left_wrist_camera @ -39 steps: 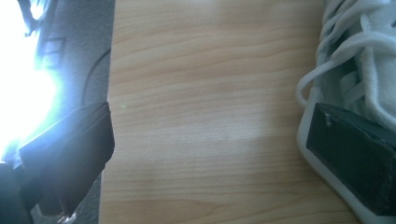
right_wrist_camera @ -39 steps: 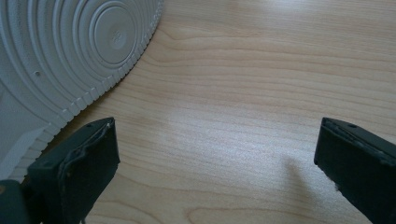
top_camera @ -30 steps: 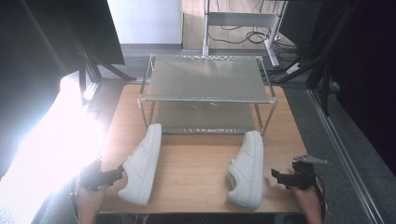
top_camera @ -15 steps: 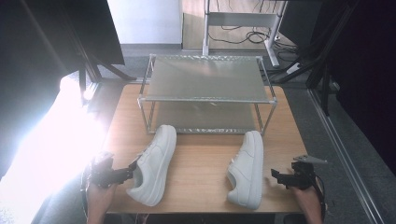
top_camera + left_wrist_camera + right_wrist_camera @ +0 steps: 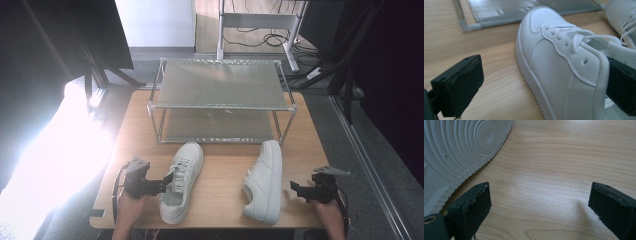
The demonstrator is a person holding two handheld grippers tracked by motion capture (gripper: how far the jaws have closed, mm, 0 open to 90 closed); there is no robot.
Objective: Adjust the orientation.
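A: The left shoe [image 5: 182,181] has swung since a second ago: its toe now angles toward the rack [image 5: 220,100], and the left tongs [image 5: 169,183] have moved in at its collar.

B: High view count?

A: Two white shoes, two tongs, one two-shelf metal rack on the desk [image 5: 220,165]. The right shoe [image 5: 264,180] lies on its side in front of the rack, and the right tongs [image 5: 295,189] sit just beside its heel end, apart from it.

B: Left gripper view?

A: Jaws wide apart, straddling the left shoe [image 5: 564,65]; the far jaw is inside the opening, the near one off the side wall. Not clamped. The second shoe [image 5: 621,17] peeks in the corner.

B: Right gripper view?

A: Jaws spread wide over bare desk [image 5: 554,170], holding nothing; the ridged sole [image 5: 461,145] is just beside the near jaw.
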